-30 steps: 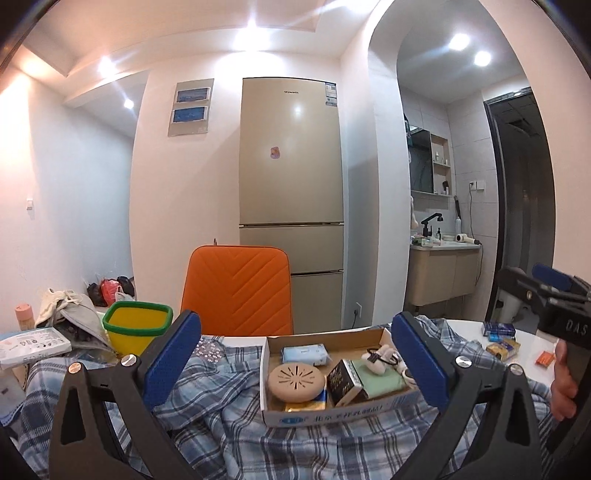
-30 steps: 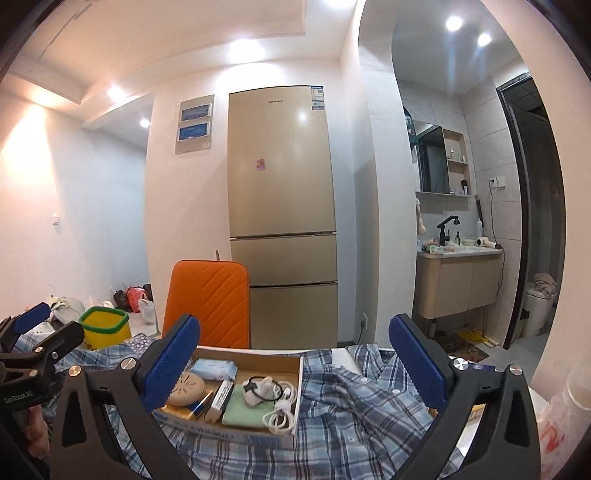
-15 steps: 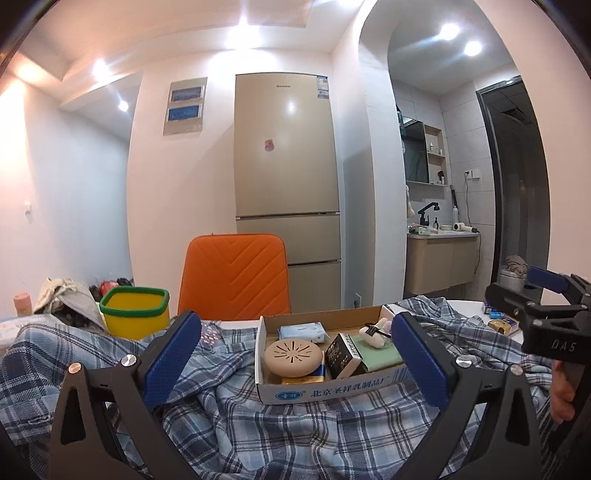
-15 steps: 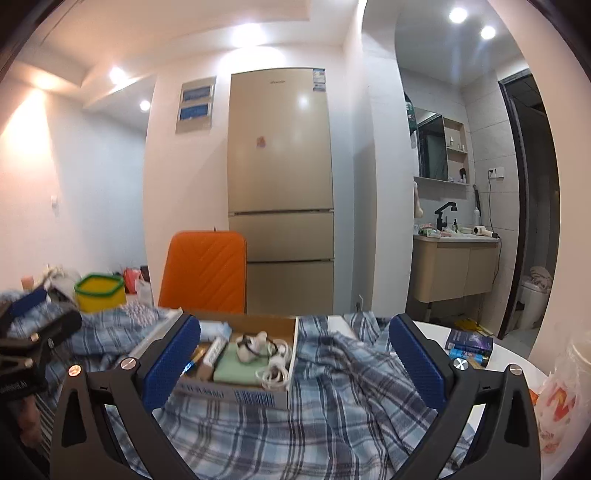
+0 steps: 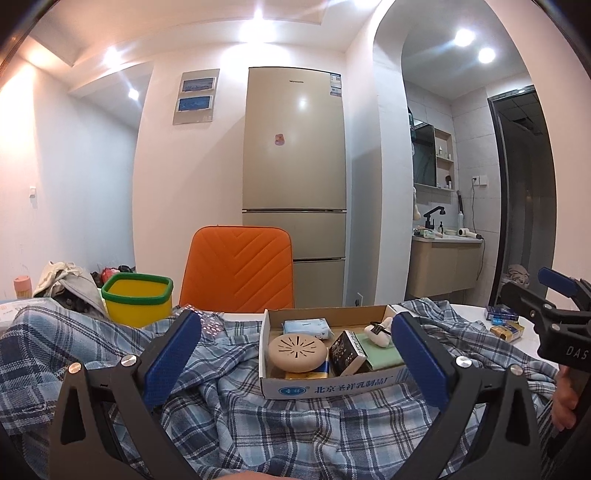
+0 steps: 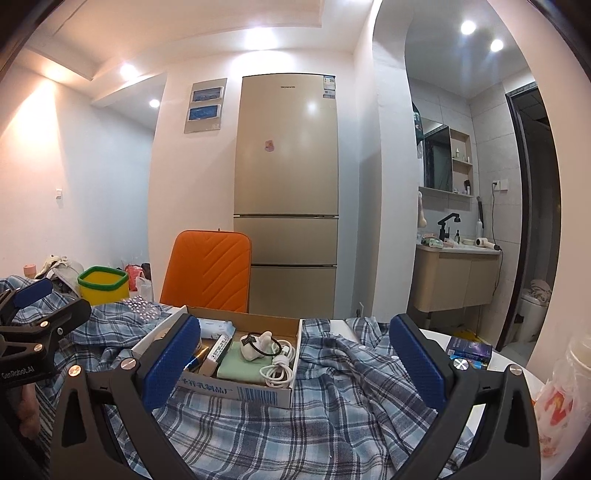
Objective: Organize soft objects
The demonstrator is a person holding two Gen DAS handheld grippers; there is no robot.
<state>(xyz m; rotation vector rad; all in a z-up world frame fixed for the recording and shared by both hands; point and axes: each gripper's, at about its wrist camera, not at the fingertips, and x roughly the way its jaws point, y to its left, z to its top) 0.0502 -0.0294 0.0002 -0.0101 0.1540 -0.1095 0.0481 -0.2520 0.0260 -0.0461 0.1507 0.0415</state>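
Ahead of the left gripper point(image 5: 295, 350), fingers spread wide and empty, a plaid shirt point(image 5: 229, 413) lies rumpled across the table under a cardboard box point(image 5: 332, 386). Across the right view, the right gripper point(image 6: 295, 354) gapes equally wide above the same shirt point(image 6: 332, 417), box point(image 6: 236, 393) just beyond.

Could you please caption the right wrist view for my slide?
Open right gripper above a plaid shirt bearing a cardboard box.

Warm recessed ceiling spotlights point(image 5: 258, 16) flaring bright, glare spot on the tall beige glossy fridge point(image 5: 295, 166) door, sharp focus, fisheye edges bending dark.
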